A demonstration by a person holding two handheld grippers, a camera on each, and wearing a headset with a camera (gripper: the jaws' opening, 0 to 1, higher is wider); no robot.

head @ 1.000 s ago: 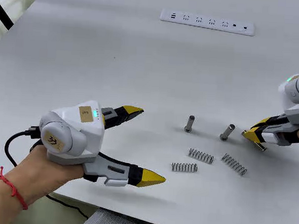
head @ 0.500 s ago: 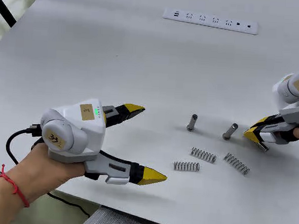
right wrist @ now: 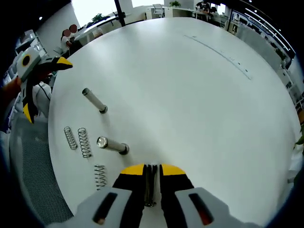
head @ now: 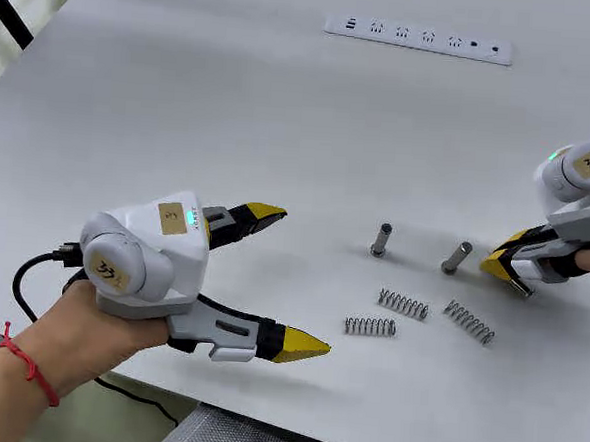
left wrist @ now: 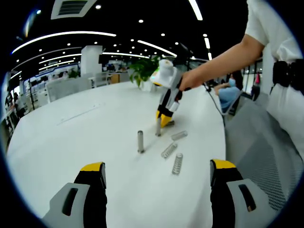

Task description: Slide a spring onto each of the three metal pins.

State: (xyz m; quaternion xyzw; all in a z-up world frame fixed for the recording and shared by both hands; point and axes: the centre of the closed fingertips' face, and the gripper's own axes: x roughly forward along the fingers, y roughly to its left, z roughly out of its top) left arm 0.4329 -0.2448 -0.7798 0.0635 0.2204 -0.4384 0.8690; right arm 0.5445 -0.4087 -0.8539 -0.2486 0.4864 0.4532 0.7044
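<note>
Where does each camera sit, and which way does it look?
Head view: headset, looking down at the table; left gripper, right gripper, a hand show.
Left gripper view: on the left gripper, facing the right gripper; own open jaws, an arm show.
Right gripper view: on the right gripper, facing across the table; own jaws shut on a pin.
Shared: two standing pins, three springs.

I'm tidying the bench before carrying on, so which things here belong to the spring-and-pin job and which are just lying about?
Part of the job:
three springs
two standing pins
third pin, clamped in the right gripper
left gripper, open

Lying about:
power strip, far from the work
</note>
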